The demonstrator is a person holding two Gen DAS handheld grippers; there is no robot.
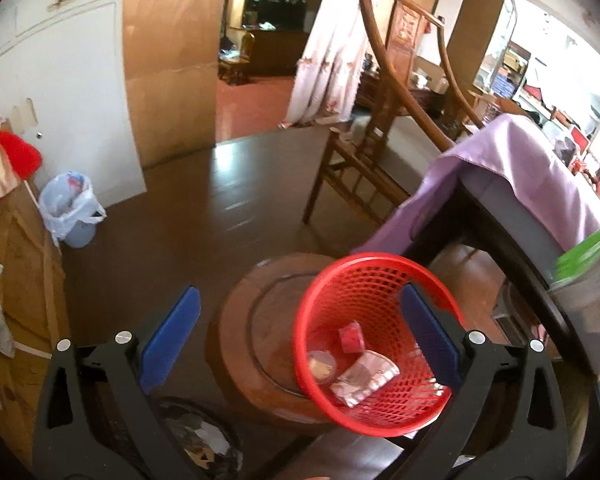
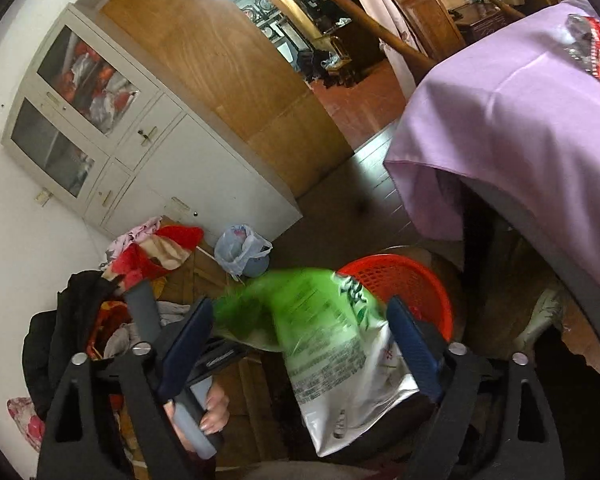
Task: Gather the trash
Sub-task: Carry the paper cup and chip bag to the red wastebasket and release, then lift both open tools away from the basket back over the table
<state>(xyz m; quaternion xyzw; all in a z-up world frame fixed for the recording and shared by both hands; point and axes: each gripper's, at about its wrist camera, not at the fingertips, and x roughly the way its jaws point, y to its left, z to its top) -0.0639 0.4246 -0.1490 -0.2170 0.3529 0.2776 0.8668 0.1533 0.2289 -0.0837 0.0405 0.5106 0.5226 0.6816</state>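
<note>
A red mesh basket (image 1: 374, 344) stands on a round wooden stool (image 1: 256, 340) and holds a red wrapper (image 1: 350, 338), a clear cup (image 1: 364, 378) and a lid. My left gripper (image 1: 300, 336) is open, its right finger (image 1: 432, 340) over the basket's rim. My right gripper (image 2: 300, 344) is open with a blurred green and white bag (image 2: 324, 336) between its fingers, loose, above the basket (image 2: 400, 284). The bag also shows at the right edge of the left wrist view (image 1: 588, 264). A red and silver wrapper (image 2: 590, 48) lies on the purple-clothed table (image 2: 512, 120).
A wooden chair (image 1: 380, 128) stands beyond the table (image 1: 512, 184). A bin lined with a plastic bag (image 1: 70, 208) sits by the white cabinet (image 1: 60, 80). Clothes are piled on a wooden box (image 1: 16, 264) at left. A dark bin (image 1: 204, 440) is below the stool.
</note>
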